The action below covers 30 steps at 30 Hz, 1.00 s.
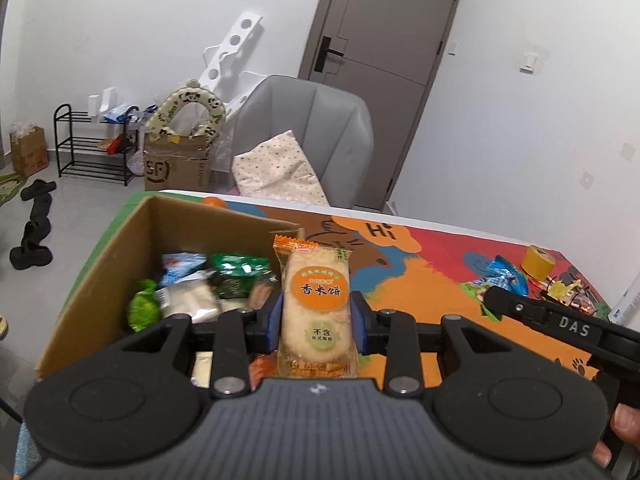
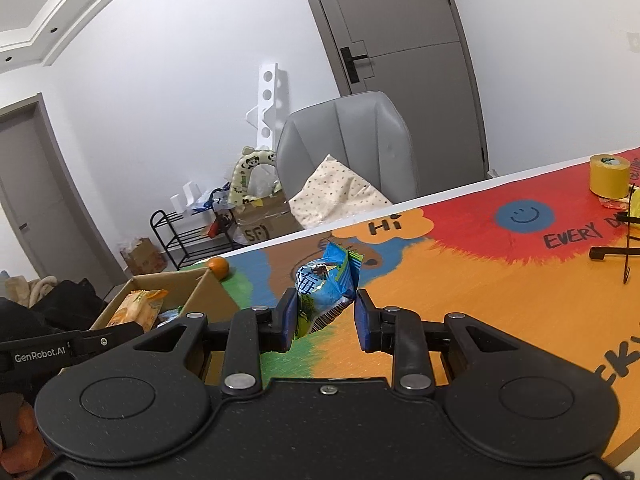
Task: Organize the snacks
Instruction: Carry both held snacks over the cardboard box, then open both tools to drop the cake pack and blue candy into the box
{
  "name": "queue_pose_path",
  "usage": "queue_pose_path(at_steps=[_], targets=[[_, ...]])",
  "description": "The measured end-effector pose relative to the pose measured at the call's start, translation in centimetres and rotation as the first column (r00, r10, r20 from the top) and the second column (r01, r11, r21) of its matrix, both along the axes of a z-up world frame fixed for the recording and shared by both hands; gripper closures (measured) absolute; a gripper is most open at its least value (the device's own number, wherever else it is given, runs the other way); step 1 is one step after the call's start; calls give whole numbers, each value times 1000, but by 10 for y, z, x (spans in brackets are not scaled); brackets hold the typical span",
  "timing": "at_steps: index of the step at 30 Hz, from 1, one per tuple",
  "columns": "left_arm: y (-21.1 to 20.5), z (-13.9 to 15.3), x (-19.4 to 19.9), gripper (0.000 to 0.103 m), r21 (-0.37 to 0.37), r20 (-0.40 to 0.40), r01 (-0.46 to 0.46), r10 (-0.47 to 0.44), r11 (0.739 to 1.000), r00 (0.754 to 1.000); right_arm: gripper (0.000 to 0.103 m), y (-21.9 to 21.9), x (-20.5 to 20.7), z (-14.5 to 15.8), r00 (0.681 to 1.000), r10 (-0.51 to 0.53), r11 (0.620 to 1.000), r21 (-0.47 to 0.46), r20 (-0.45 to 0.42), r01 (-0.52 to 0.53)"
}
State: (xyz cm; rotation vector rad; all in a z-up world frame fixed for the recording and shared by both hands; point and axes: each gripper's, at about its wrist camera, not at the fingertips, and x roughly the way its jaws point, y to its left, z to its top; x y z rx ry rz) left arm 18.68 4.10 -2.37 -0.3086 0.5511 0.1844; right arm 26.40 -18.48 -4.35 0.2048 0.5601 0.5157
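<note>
A lived-in home room: grey armchair (image 1: 308,132) with a cushion mid-frame, black shoe rack (image 1: 94,144) and shoes (image 1: 34,224) at left, grey door (image 1: 384,40) upper centre-right, cartoon-printed table (image 2: 460,264).

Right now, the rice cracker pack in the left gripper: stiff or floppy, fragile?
The rice cracker pack stands upright above the left gripper, so probably fairly stiff. The round crackers showing through the wrapper are likely brittle under a hard squeeze. The glossy film may slip.

Rice cracker packet (image 1: 316,300) upright between the left gripper (image 1: 317,322) jaws, above a cardboard box (image 1: 100,276) of snacks.
</note>
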Motion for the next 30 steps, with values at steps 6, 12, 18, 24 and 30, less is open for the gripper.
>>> queue_pose_path(at_steps=[6, 12, 18, 24, 30], targets=[[21, -1, -12, 69, -2, 0, -43, 43, 999, 999, 75, 13, -5, 0, 1000, 21, 1000, -1, 1, -21], [42, -6, -18, 69, -14, -9, -82, 82, 997, 997, 75, 32, -10, 2, 998, 60, 998, -9, 9, -60], [56, -10, -25, 69, -20, -18, -106, 106, 994, 994, 75, 53, -17, 3, 996, 91, 996, -12, 11, -91], [67, -12, -30, 64, -27, -13, -135, 135, 990, 991, 75, 80, -25, 7, 991, 134, 991, -16, 20, -134], [77, -9, -44, 58, -43, 4, -144, 144, 989, 990, 75, 109, -33, 8, 983, 184, 983, -23, 24, -183]])
